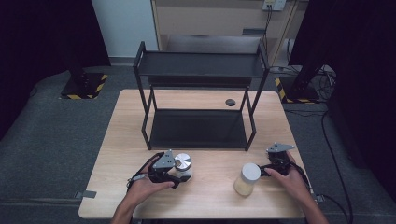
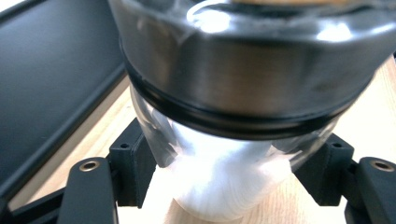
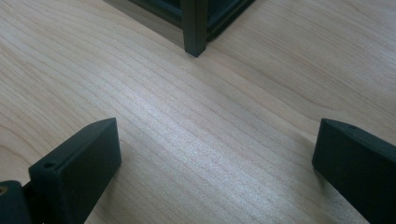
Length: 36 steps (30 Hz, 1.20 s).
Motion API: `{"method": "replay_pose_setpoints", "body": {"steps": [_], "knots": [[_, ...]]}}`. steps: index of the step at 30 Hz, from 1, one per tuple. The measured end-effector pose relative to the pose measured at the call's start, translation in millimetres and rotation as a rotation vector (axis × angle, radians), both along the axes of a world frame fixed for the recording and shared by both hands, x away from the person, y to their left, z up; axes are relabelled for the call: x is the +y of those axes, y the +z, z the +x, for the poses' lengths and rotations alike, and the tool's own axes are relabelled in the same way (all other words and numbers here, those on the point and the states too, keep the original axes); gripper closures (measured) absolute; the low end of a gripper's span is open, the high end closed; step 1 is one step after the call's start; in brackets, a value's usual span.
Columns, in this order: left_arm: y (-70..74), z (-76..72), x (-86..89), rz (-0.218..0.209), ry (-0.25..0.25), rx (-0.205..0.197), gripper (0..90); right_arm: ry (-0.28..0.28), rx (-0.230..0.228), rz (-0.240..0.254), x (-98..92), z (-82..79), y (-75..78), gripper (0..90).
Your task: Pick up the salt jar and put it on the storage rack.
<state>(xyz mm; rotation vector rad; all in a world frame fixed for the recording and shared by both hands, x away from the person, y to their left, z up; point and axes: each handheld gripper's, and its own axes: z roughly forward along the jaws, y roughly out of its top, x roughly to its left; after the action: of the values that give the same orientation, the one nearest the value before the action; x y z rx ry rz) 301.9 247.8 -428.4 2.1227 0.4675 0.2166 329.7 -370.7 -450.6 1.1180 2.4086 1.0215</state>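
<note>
Glass, smooth and rounded, is what the left gripper [image 1: 175, 173] pinches: the steel-lidded jar [image 2: 233, 140] near the table's [image 1: 116, 140] front edge, left of centre. A low grip under a heavy lid could let it tip or slip. The right gripper [image 3: 215, 158], jaws spread and holding nothing, sits beside the white-lidded jar [image 1: 246, 179].
</note>
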Motion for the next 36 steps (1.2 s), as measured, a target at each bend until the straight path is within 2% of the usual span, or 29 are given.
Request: {"method": "replay_pose_setpoints", "body": {"steps": [4, 8, 10, 14, 15, 16, 17, 21, 24, 32, 36], "knots": [[4.4, 2.7, 7.2, -0.016, 0.007, -0.003, 29.7, 0.0, 0.0, 0.0, 0.0, 0.0, 0.0, 1.9], [17.4, 4.2, 9.7, 0.019, 0.022, -0.013, 29.8, 0.0, 0.0, 0.0, 0.0, 0.0, 0.0, 1.9], [21.3, 6.7, 11.6, 0.024, 0.02, -0.013, 29.8, 0.0, 0.0, 0.0, 0.0, 0.0, 0.0, 1.9], [27.8, 15.5, 14.0, 0.024, 0.021, 0.0, 29.8, 0.0, 0.0, 0.0, 0.0, 0.0, 0.0, 1.9], [27.4, 20.3, 14.7, 0.017, 0.004, -0.014, 29.8, -0.001, 0.001, 0.001, 0.1, -0.1, 0.0, 1.9], [31.5, 21.4, 13.9, 0.03, 0.015, 0.003, 29.8, 0.0, 0.0, 0.0, 0.0, 0.0, 0.0, 1.9], [31.2, 25.9, 14.2, 0.02, 0.0, -0.013, 29.8, -0.001, 0.001, 0.001, 0.1, -0.1, 0.0, 1.9], [41.1, 35.8, 13.4, 0.021, -0.014, -0.017, 29.8, 0.0, 0.0, 0.0, 0.0, 0.0, 0.0, 1.9], [52.8, 40.4, 11.8, 0.03, -0.013, -0.01, 29.8, -0.003, 0.0, 0.0, 0.3, -0.4, 0.0, 2.0], [89.8, 53.2, 4.7, 0.034, -0.026, -0.037, 29.8, -0.004, 0.0, 0.0, 0.5, -0.8, 0.0, 2.0], [113.0, 59.5, 1.4, 0.064, -0.037, -0.051, 29.8, -0.005, 0.0, 0.0, 0.5, -0.8, 0.0, 2.0]]}}
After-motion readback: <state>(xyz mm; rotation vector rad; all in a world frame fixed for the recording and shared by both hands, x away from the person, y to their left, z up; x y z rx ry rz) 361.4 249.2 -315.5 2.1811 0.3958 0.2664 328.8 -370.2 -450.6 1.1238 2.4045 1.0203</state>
